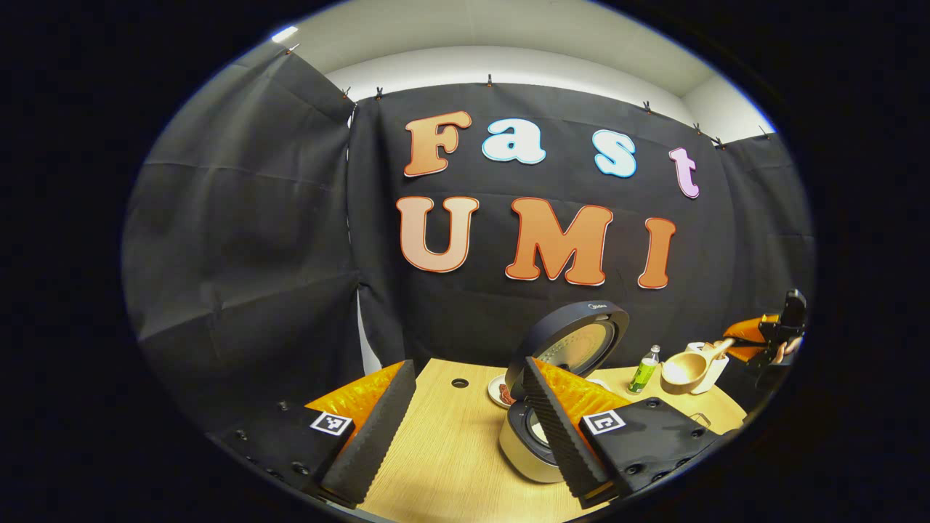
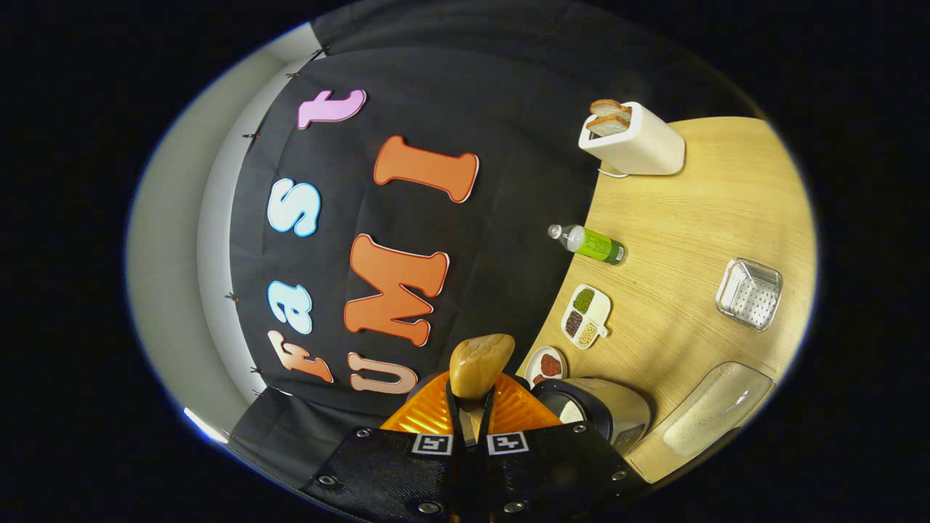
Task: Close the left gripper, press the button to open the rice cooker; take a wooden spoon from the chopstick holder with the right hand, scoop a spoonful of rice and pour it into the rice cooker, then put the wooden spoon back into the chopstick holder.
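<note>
Right tool (image 2: 469, 425) rolled sideways, clamping wooden spoon (image 2: 479, 365)

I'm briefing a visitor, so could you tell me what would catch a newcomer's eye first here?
Probably the rice cooker, its round lid standing open, just beyond the left gripper, whose fingers are spread. Next, the wooden spoon clamped in the right gripper, tilted sideways over the table with its toaster holding bread.

rice cooker (image 1: 541, 407) stands lid-up on the table; pale wooden spoon (image 1: 686, 368) held level nearby.
</note>
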`<state>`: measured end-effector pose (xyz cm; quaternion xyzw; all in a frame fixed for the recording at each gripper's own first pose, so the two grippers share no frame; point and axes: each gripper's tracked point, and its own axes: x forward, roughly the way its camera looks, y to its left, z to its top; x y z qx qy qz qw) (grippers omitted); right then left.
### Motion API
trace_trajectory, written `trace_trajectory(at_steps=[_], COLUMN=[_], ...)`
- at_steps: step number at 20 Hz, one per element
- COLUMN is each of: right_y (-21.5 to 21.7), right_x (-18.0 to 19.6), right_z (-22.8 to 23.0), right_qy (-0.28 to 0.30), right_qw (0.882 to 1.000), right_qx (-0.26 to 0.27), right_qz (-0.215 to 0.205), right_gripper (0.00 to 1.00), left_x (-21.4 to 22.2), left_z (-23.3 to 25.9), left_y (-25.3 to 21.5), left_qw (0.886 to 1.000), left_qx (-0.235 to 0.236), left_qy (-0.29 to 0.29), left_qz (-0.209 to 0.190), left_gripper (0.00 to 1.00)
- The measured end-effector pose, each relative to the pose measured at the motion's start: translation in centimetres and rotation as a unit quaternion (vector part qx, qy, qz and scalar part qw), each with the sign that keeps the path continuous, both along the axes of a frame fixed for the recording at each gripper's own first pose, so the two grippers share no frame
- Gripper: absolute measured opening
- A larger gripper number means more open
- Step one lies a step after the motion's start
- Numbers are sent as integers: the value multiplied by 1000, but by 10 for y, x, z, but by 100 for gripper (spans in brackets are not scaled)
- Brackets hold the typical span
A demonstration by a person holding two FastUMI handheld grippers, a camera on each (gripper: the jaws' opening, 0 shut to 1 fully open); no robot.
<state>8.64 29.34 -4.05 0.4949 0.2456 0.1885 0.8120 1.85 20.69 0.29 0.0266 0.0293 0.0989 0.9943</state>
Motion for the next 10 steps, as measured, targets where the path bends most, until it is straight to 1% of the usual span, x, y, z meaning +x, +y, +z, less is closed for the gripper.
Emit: trace_trajectory(at_steps=[5, 7, 10], right_y=[30, 41, 52], right_x=[18, 22, 26], right_z=[32, 42, 53], right_qy=[-41, -61, -86], right_qw=[999, 997, 994], right_qx=[-28, -45, -68], right_qz=[8, 15, 15], right_gripper=[3, 3, 3], left_x=[1, 1, 6], left_z=[-4, -5, -5], left_y=[-3, -3, -2], left_qw=[1000, 1000, 1000], left_qx=[3, 3, 1], left_qy=[3, 4, 6], left_qz=[-5, -6, -7], left_gripper=[97, 97, 97])
